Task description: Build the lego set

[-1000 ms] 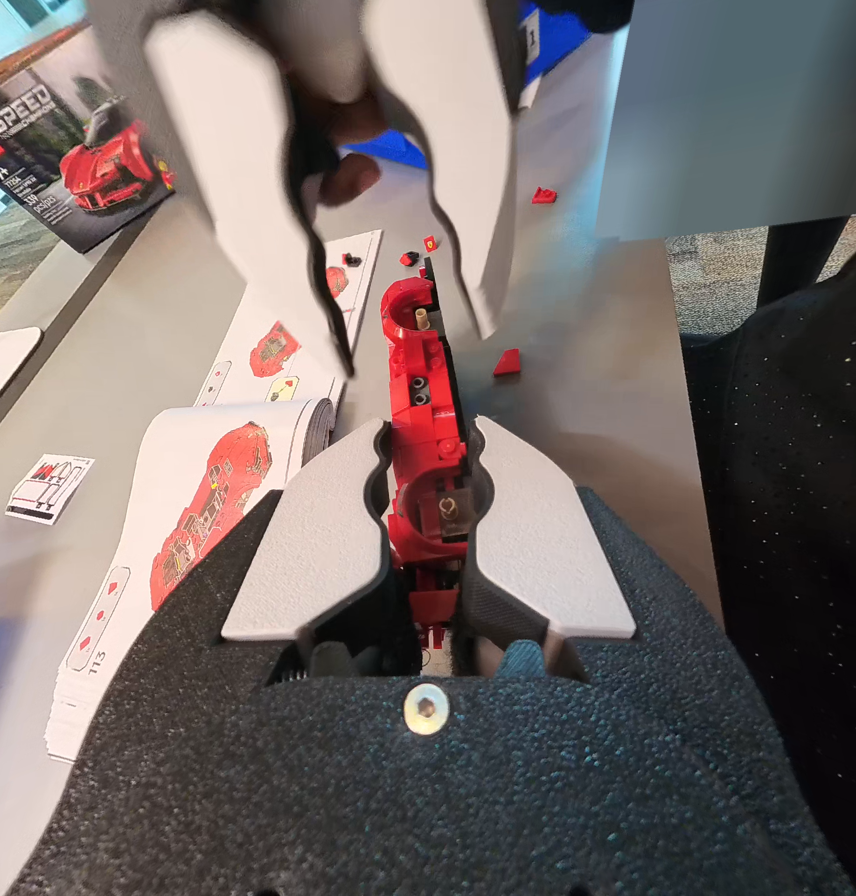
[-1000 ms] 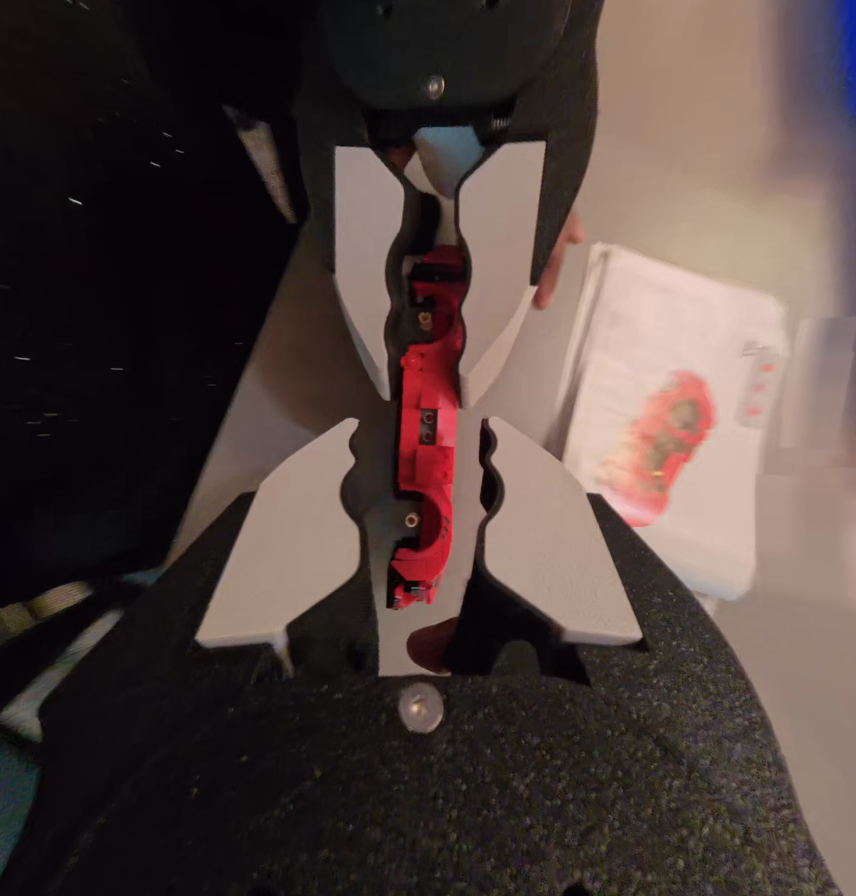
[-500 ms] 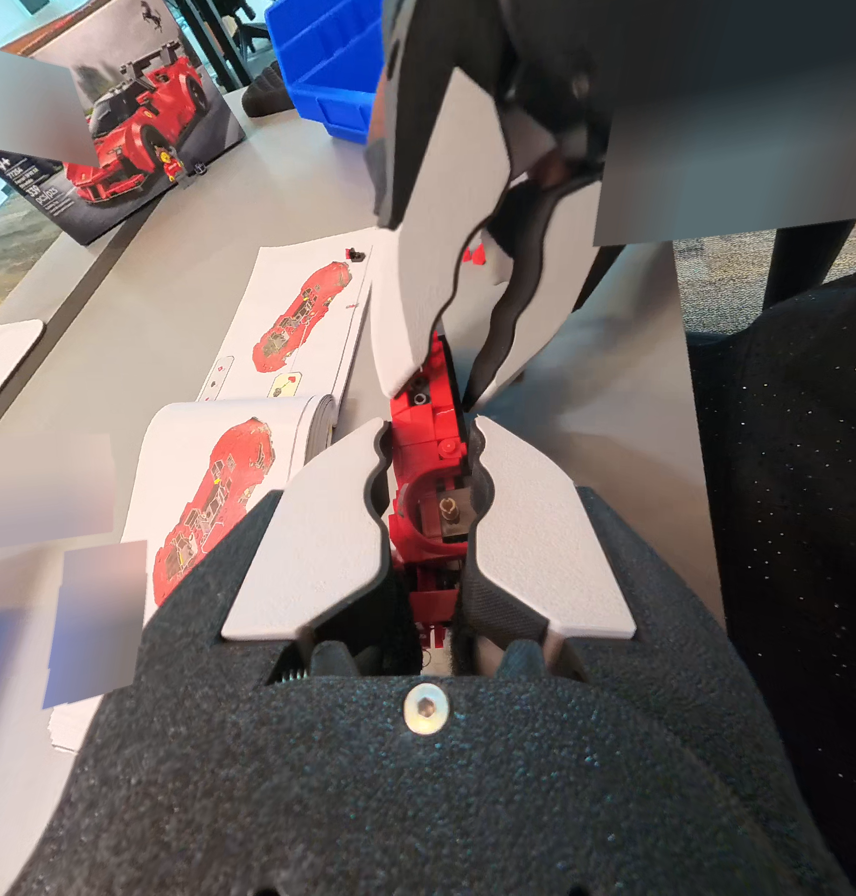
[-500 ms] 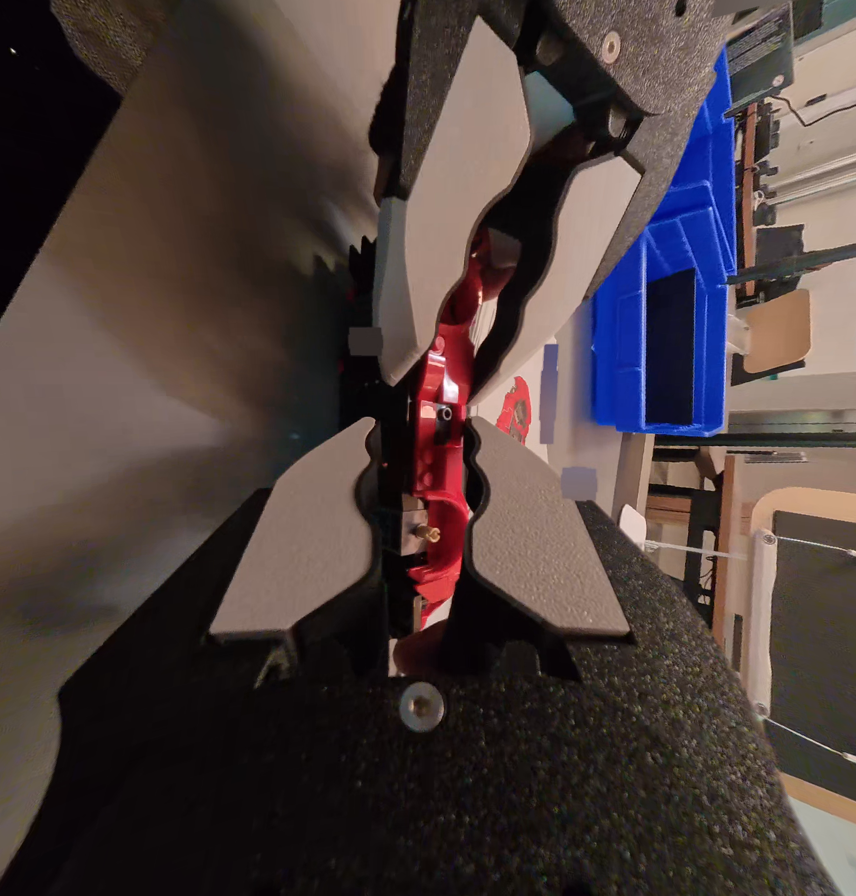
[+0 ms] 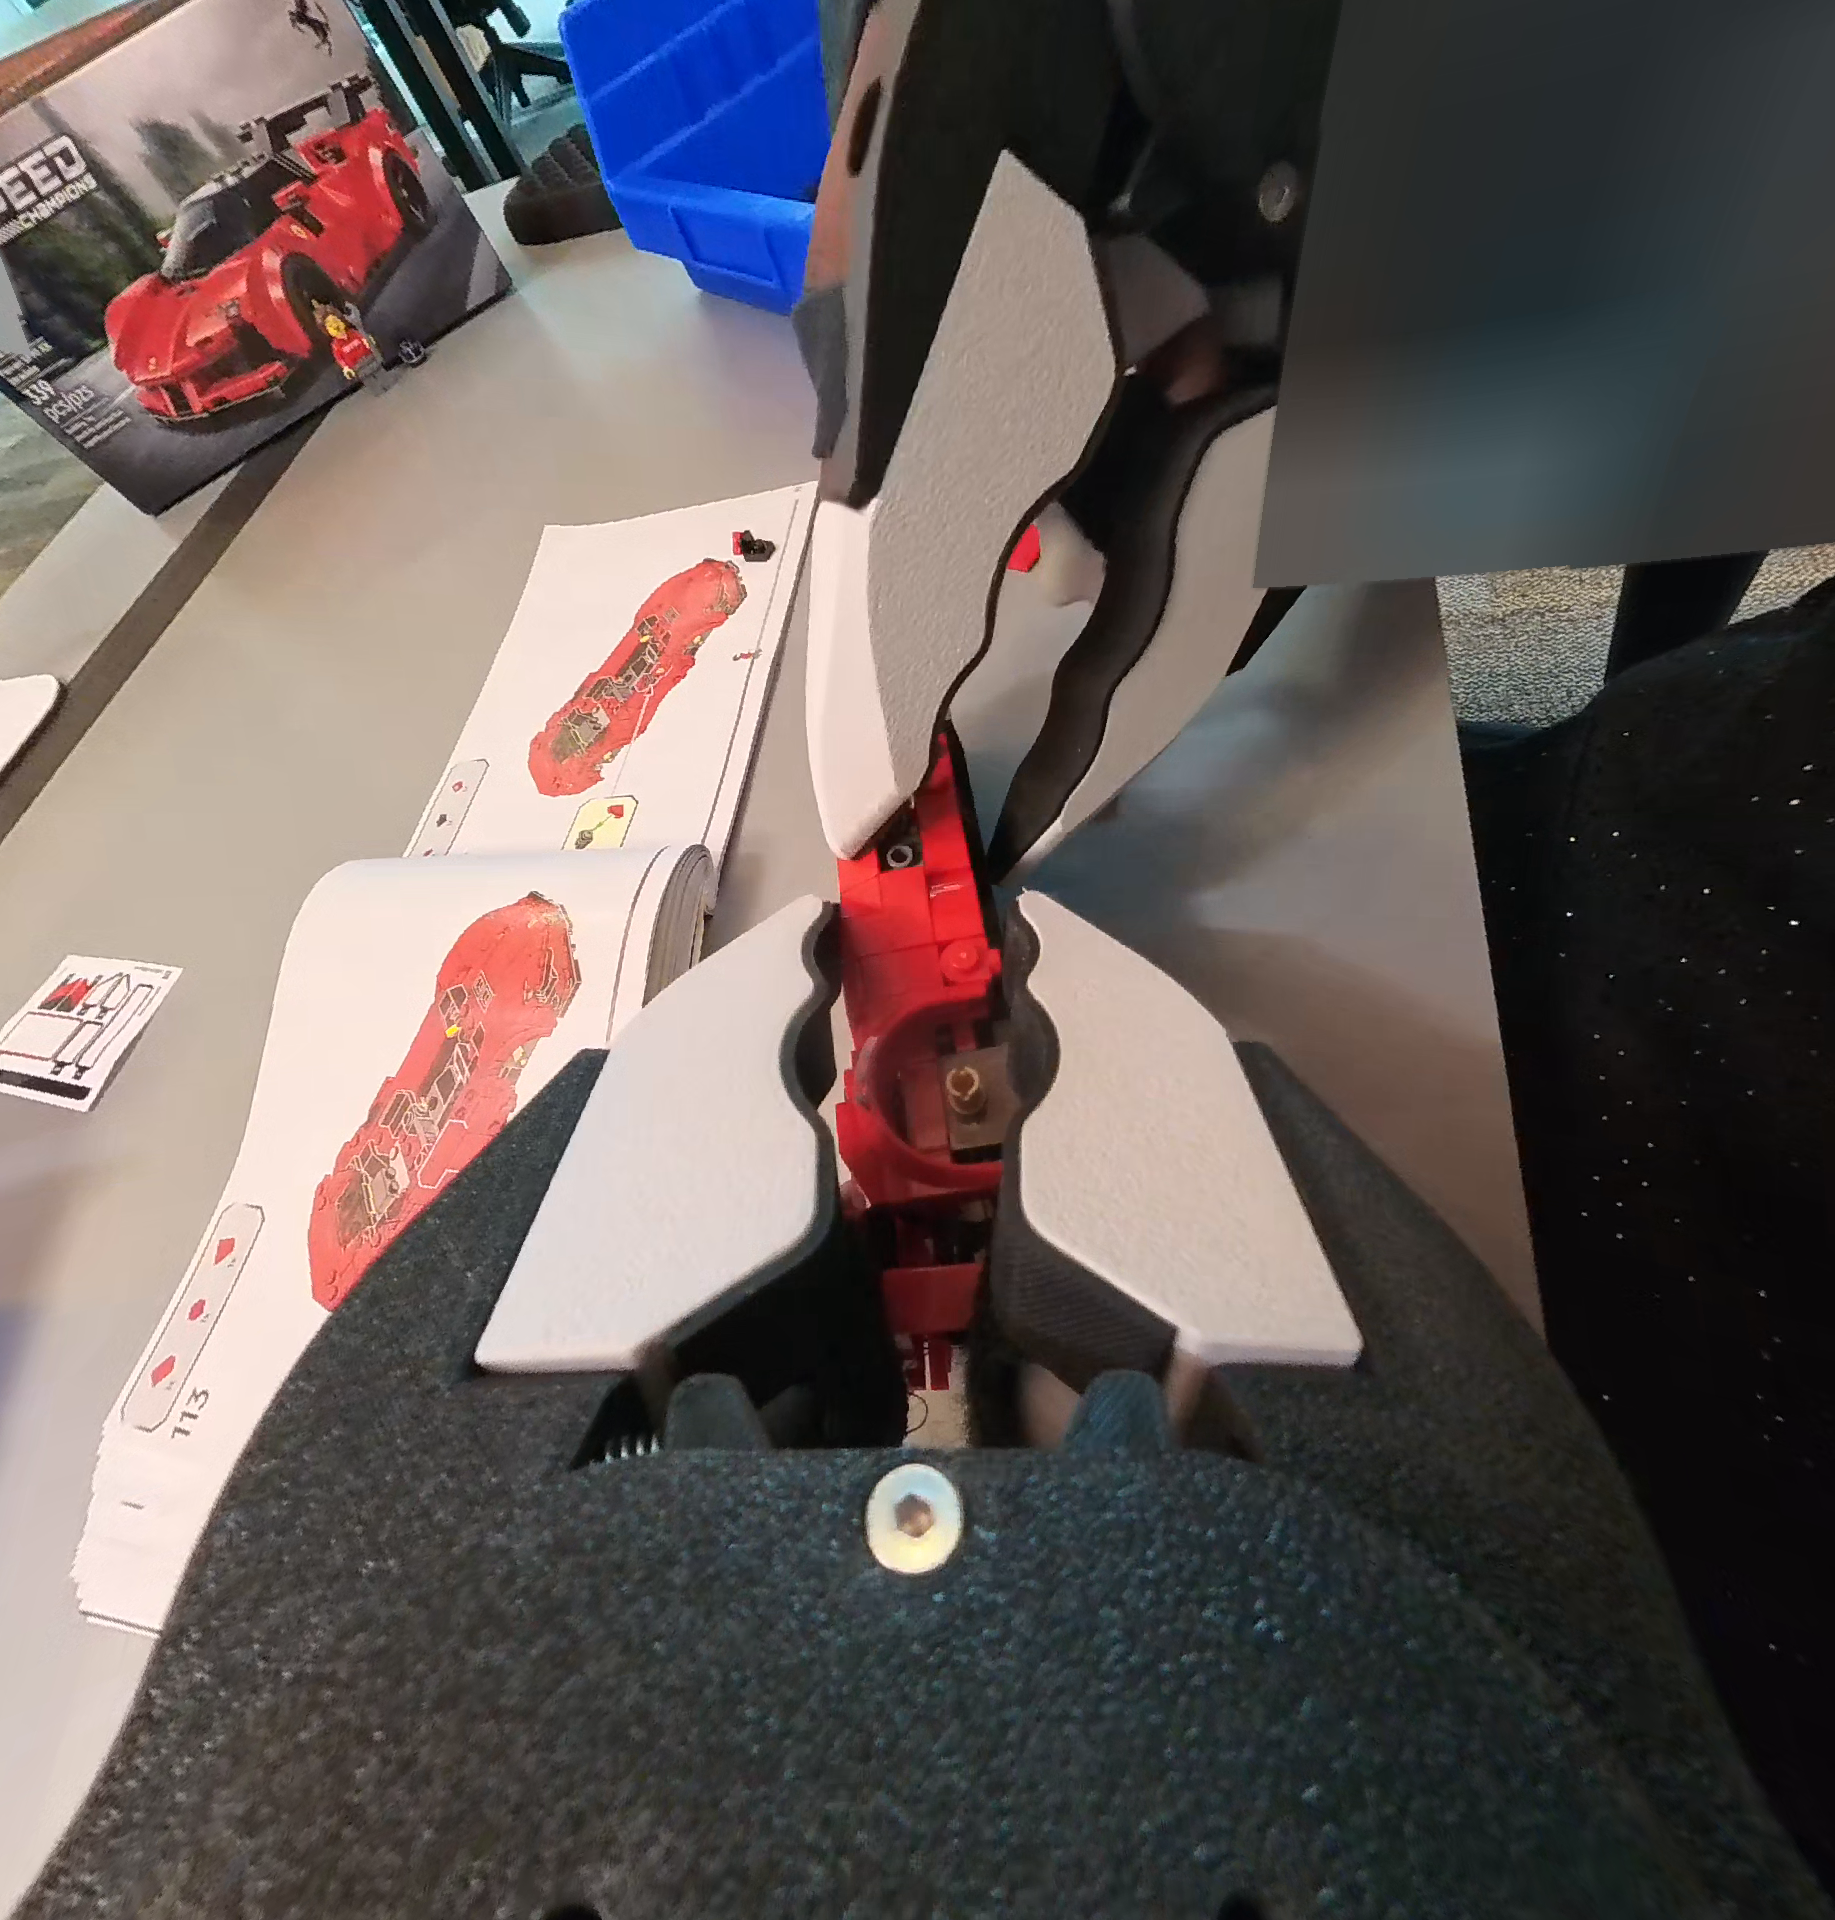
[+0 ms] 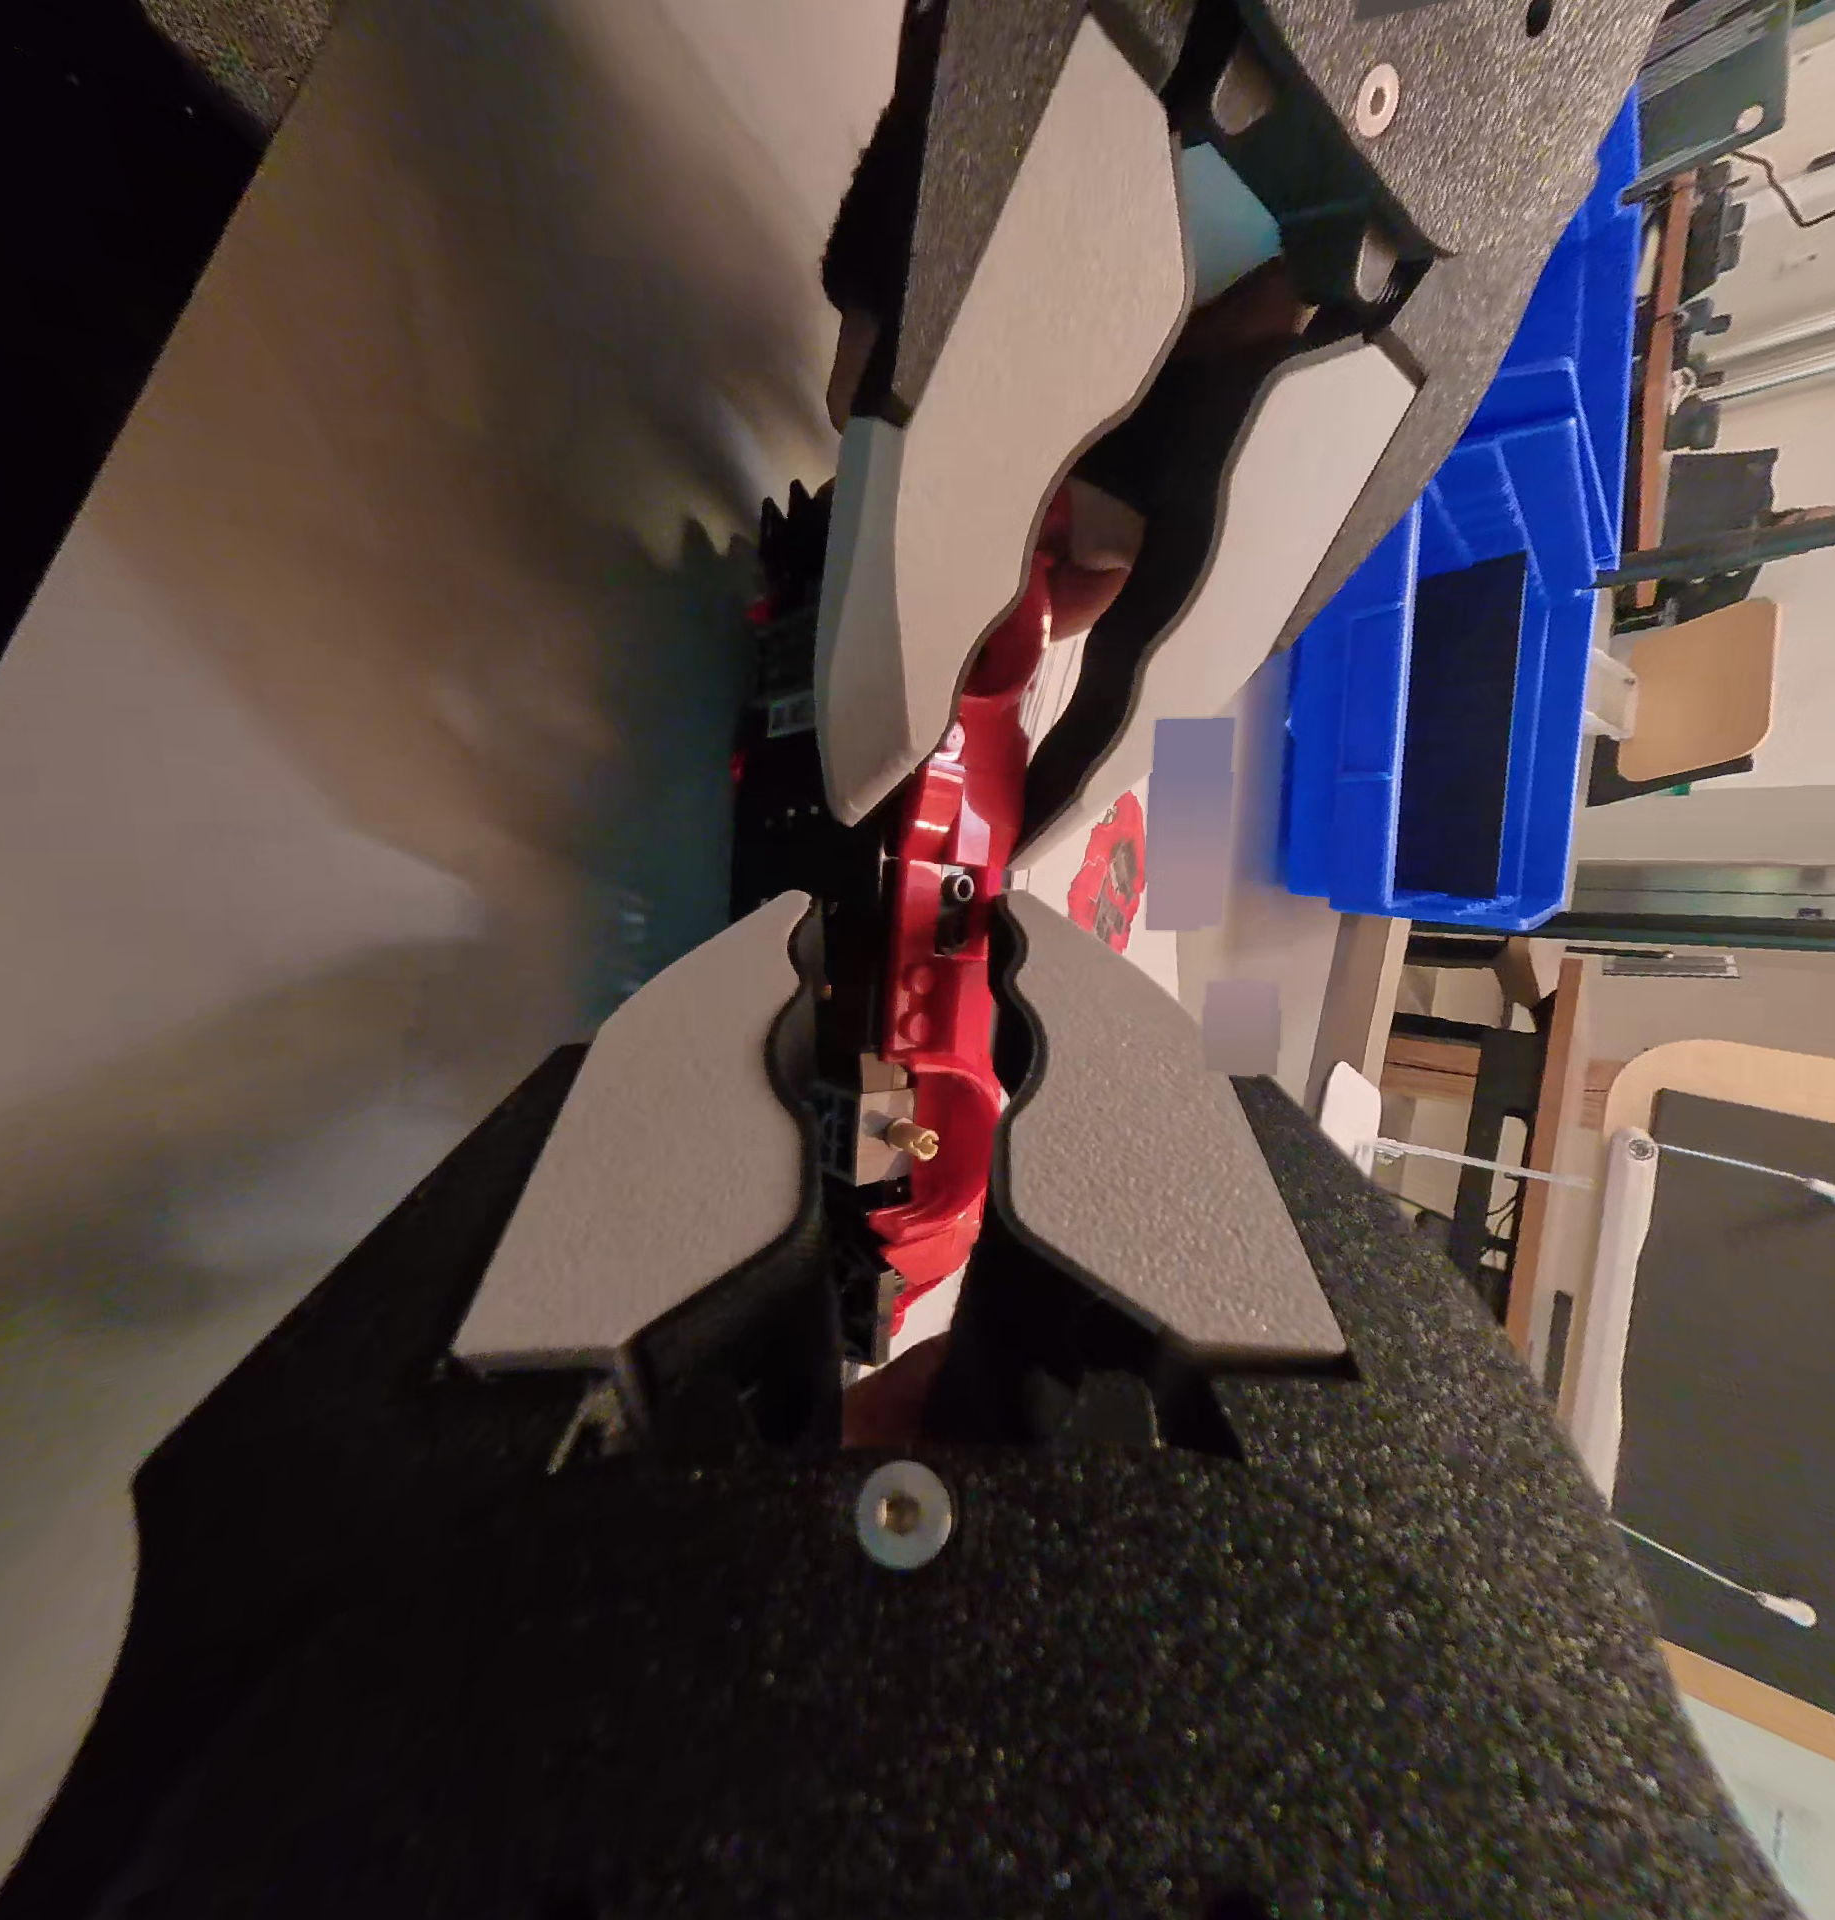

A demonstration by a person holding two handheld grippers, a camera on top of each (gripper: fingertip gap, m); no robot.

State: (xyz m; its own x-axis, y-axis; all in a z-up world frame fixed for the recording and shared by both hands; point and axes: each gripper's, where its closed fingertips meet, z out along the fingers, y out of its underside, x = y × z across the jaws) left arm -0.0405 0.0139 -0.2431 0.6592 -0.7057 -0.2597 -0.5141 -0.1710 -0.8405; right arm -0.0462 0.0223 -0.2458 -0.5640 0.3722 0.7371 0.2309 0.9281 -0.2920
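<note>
Here's the half-built red plastic brick car body (image 5: 918, 997), black plates along one flank, lifted above the pale grey tabletop (image 5: 373, 582) and turned on its side, so a wheel arch with a tan axle pin faces the left wrist camera. Its long axis runs straight from six to twelve o'clock in both wrist views, gripped at both ends. The left gripper (image 5: 918, 935) is clenched on the near end, grey fingers (image 5: 684, 1132) pressed to each flank. The right gripper (image 6: 908, 925) is clamped on the opposite end; in the left view it comes in from twelve o'clock, tips nearly meeting the left tips.

So neither tool is nearer; each owns one end, and any next move, I'd say a twist or a hand-over, turns on that shared axis. One must let go first.

At nine o'clock, the open white instruction booklet (image 5: 425, 1039), a small sticker sheet (image 5: 77, 1029) beyond. At eleven, the dark set box (image 5: 217, 260); at twelve, a blue plastic bin (image 5: 705, 135).
</note>
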